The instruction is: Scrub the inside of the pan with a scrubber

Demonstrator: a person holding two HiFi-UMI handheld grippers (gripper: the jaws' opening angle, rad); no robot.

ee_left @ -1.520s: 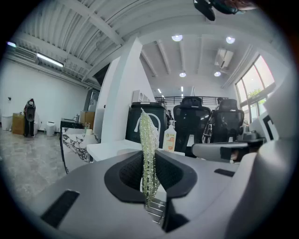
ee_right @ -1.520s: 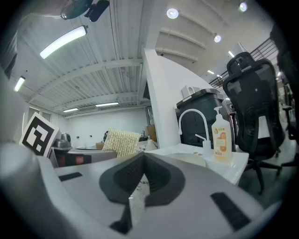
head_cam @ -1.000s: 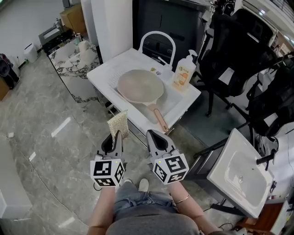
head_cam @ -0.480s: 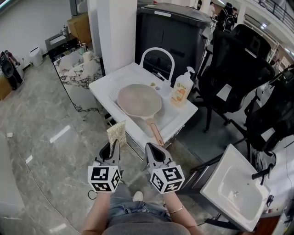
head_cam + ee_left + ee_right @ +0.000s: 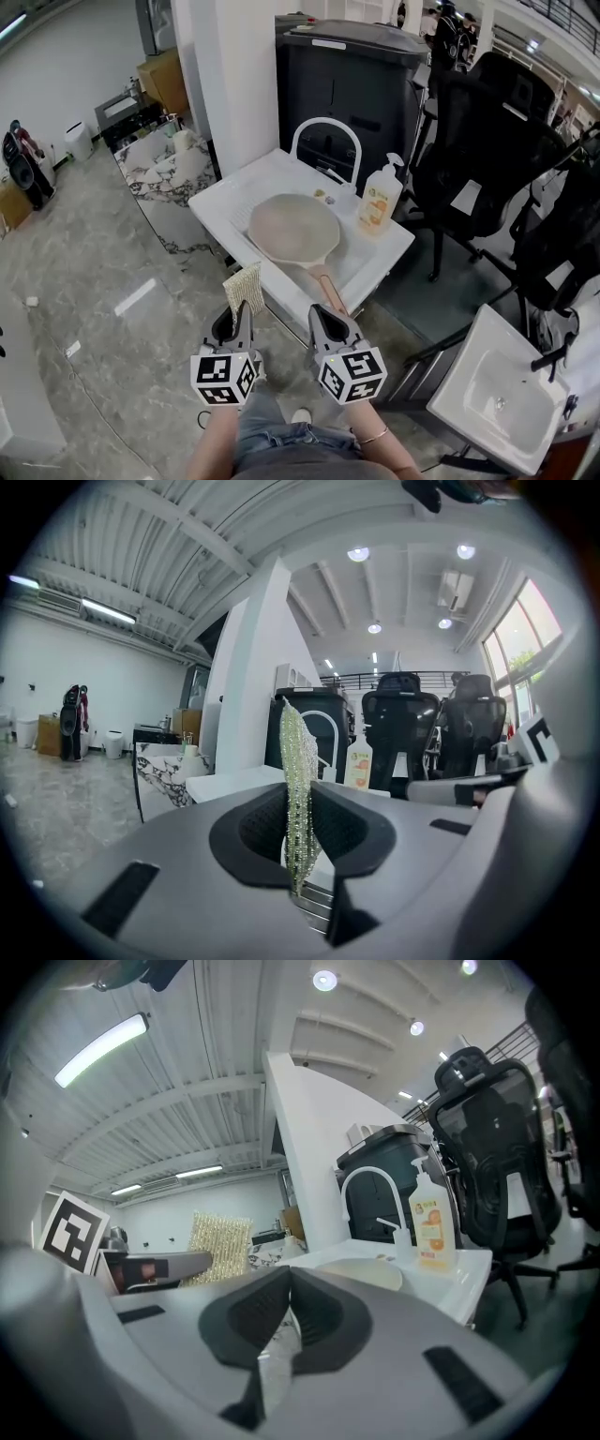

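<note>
left gripper [image 5: 241, 317] pinches flat woven scrubber [image 5: 244, 285]

The person stands with both forearms [image 5: 214, 439] held low and forward, close to the body, one hand-held gripper in each hand, the two side by side and near each other. The left hand-held gripper [image 5: 243, 313] [image 5: 298, 829] points forward, its jaws clamped on the lower edge of a scrubber [image 5: 244, 285] [image 5: 296, 761] that stands upright above them. The right hand-held gripper [image 5: 324, 317] [image 5: 286, 1316] lies parallel to it; its jaws seem pressed together at the tips with nothing between them. Each marker cube [image 5: 223, 377] faces up towards the person's head.
</note>
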